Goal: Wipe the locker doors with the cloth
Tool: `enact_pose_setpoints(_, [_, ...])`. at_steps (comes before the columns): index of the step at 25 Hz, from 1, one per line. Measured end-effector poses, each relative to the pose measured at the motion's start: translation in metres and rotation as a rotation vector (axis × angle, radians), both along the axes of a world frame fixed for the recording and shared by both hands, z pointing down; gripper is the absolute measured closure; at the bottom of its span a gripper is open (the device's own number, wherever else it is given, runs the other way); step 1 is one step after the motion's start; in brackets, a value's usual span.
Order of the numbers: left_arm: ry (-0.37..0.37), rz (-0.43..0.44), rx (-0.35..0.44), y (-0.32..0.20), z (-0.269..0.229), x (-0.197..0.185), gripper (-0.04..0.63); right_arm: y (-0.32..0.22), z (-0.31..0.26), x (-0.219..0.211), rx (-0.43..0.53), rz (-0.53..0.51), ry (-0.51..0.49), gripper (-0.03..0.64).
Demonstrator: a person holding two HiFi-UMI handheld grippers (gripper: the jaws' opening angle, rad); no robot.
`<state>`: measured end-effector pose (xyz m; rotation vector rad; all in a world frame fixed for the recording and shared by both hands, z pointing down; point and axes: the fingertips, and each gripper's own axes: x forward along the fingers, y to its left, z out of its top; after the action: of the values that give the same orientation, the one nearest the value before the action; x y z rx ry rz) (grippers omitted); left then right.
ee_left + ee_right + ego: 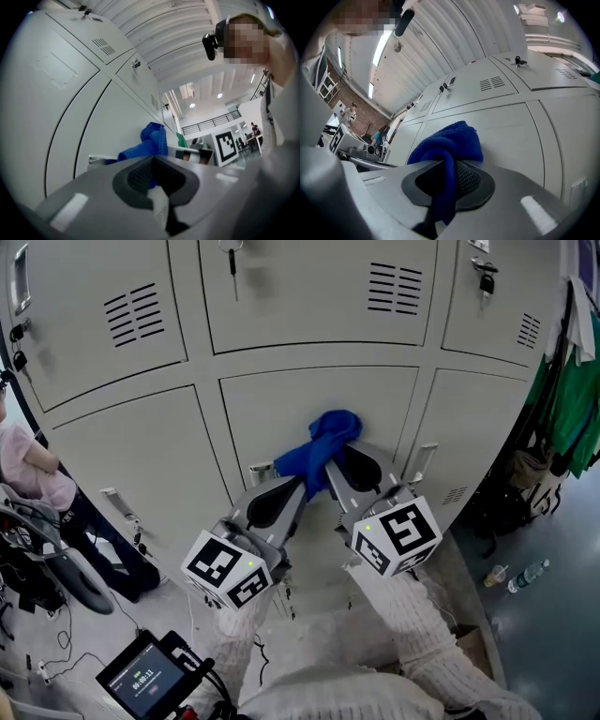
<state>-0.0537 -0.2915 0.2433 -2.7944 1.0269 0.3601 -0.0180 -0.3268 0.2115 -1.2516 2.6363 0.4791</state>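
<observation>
**Blue cloth being pressed to lower locker door, wiping far from finished**

A blue cloth (323, 442) is being held in a bunch against the middle door (319, 395) of the lower row. It is being gripped from both sides by the two hand-held tools. A thick fold of it is being pinched tight between the jaws of the right claw (449, 171), with the wad bulging out above the pads. A thinner tail is being led across to the left claw (154, 176). There a sliver of blue appears to be nipped between nearly closed jaws, though that view is dim and the hold cannot be confirmed.

As for progress, no streaks, damp patches or change of sheen are being shown on any of the locker doors (112, 324). How much has been covered therefore cannot be read from the panels. Judging by where the cloth sits, only this one door is being worked. The doors on either side and the vented upper row are being counted as work left to do.
</observation>
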Motion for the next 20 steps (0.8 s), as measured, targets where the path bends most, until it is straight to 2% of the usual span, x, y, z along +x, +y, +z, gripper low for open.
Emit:
enact_pose_setpoints(9, [-0.012,0.016,-0.121,0.01,0.057,0.014,0.589,-0.002,0.069,0.001,-0.142,0.008,-0.009,0.566])
enact_pose_setpoints(20, [0.006,-0.002,-0.323,0.001,0.138,0.009,0.589,-0.006,0.154,-0.002,-0.314,0.018,0.034,0.566])
